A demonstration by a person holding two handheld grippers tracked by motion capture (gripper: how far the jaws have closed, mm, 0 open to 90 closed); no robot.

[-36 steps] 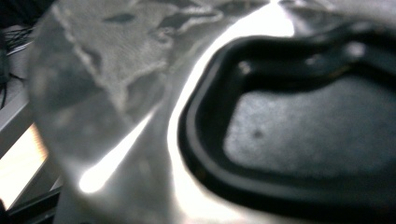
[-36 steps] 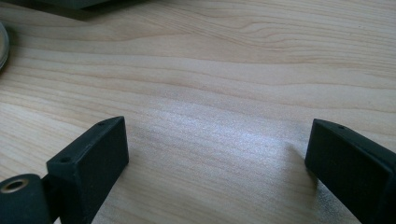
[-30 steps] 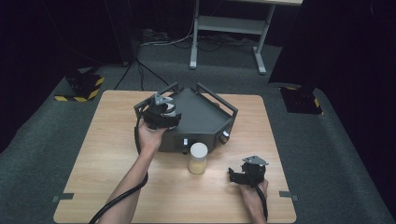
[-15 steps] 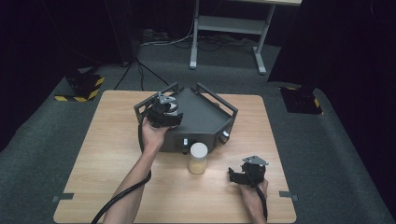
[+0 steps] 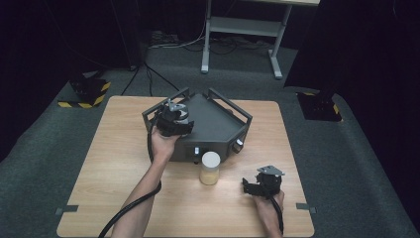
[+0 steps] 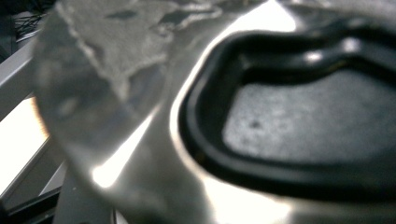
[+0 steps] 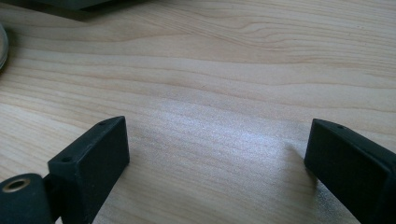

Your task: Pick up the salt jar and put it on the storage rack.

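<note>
A dark grey machine (image 5: pixel 215 126) with frame handles sits in the middle of the wooden table (image 5: pixel 114 148). My left gripper (image 5: pixel 174 115) hovers over its left part, shut on a clear container (image 6: pixel 98 93) that is blurred and very close in the left gripper view. Beside it there is a dark recess with a rounded black rim (image 6: pixel 303 116). In front of the machine stands a jar (image 5: pixel 210 168) with a white lid and yellowish contents. My right gripper (image 5: pixel 253 186) rests low at the front right of the table, open, with bare wood between its jaws (image 7: pixel 215 154).
The machine has knobs on its front face (image 5: pixel 238 143). A metal desk frame (image 5: pixel 242 29) stands on the carpet beyond the table. Black-and-yellow stands (image 5: pixel 86 94) sit on the floor at both far corners. Bare wood lies left of the machine and along the front edge.
My left hand has shifted slightly to the right over the machine, with the clear container still in its grip. The right hand has stayed still.
</note>
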